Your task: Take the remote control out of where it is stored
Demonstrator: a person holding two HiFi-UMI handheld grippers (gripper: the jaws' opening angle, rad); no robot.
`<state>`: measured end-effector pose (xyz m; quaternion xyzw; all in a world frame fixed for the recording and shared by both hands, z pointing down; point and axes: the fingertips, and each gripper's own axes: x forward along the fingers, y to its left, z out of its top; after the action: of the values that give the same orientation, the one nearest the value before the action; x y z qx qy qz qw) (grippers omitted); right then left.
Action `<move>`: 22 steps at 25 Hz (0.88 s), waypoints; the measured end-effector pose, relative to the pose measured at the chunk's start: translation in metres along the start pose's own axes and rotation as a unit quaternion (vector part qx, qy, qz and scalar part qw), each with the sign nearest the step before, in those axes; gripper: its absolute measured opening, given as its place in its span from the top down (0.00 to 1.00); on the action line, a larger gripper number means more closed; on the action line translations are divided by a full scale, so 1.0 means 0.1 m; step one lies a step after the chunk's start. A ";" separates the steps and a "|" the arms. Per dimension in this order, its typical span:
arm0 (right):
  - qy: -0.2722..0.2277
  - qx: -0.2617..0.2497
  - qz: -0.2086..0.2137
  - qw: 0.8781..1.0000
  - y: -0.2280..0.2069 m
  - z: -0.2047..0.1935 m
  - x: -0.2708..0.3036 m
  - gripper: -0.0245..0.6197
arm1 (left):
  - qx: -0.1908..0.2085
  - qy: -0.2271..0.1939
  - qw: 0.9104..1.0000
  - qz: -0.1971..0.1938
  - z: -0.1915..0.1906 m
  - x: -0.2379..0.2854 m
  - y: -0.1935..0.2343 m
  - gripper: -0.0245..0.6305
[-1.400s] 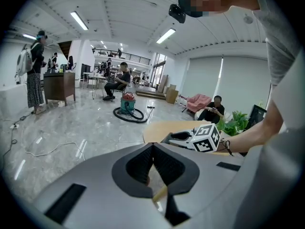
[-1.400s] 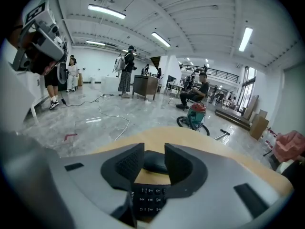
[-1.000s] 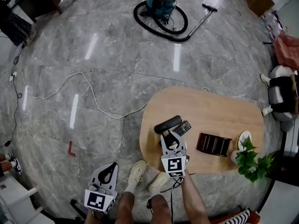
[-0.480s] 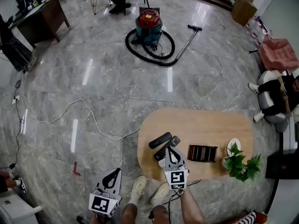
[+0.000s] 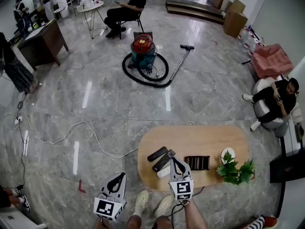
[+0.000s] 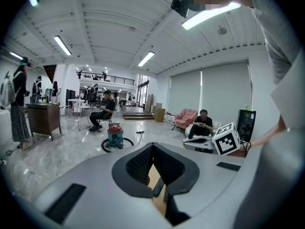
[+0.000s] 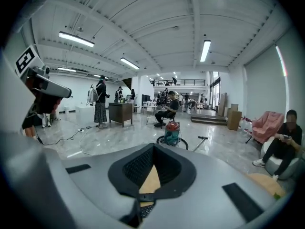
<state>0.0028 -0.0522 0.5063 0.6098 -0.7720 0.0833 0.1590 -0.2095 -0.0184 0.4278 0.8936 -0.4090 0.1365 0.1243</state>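
Note:
Two black remote controls [image 5: 157,153] [image 5: 164,160] lie side by side on the left part of the oval wooden table [image 5: 209,140]. A dark slotted holder [image 5: 197,162] stands right of them. My right gripper [image 5: 175,160] hovers over the table's near edge between the remotes and the holder, shut, with nothing in its jaws. In the right gripper view [image 7: 153,148] the tips meet, with wood and remote keys [image 7: 145,209] below them. My left gripper [image 5: 121,175] hangs over the floor left of the table, shut and empty [image 6: 152,145].
A small white object [image 5: 163,171] lies on the table just left of the right gripper. A potted plant [image 5: 234,171] and a white dish [image 5: 225,154] occupy the table's right end. A vacuum cleaner [image 5: 142,49], a floor cable [image 5: 90,132] and seated people are farther off.
The right gripper's jaws have shut and it has drawn back from the remotes toward the near table edge. The head view has lifted, showing more of the room. The white object now shows.

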 end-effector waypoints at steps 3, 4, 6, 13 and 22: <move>-0.013 0.006 -0.010 1.000 -0.10 0.23 -0.15 0.95 | 0.014 -0.011 1.000 -0.003 0.27 -0.03 -0.08 0.95; -0.016 0.010 -0.013 1.000 -0.11 0.28 -0.23 0.95 | 0.017 -0.013 1.000 -0.005 0.33 -0.06 -0.11 0.95; -0.022 0.016 -0.015 1.000 -0.14 0.41 -0.37 0.95 | 0.023 -0.016 1.000 -0.008 0.46 -0.12 -0.19 0.96; -0.037 0.018 -0.025 0.999 -0.17 0.87 -0.79 0.95 | 0.037 -0.036 0.998 -0.026 0.96 -0.25 -0.46 0.96; -0.065 0.016 -0.049 0.997 -0.40 1.34 -1.44 0.95 | 0.061 -0.056 0.996 -0.044 1.42 -0.40 -0.82 0.95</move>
<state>0.0522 0.0269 0.3287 0.6537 -0.7481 0.0481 0.1031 -0.1511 0.0141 0.2728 0.9230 -0.3665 0.1052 0.0518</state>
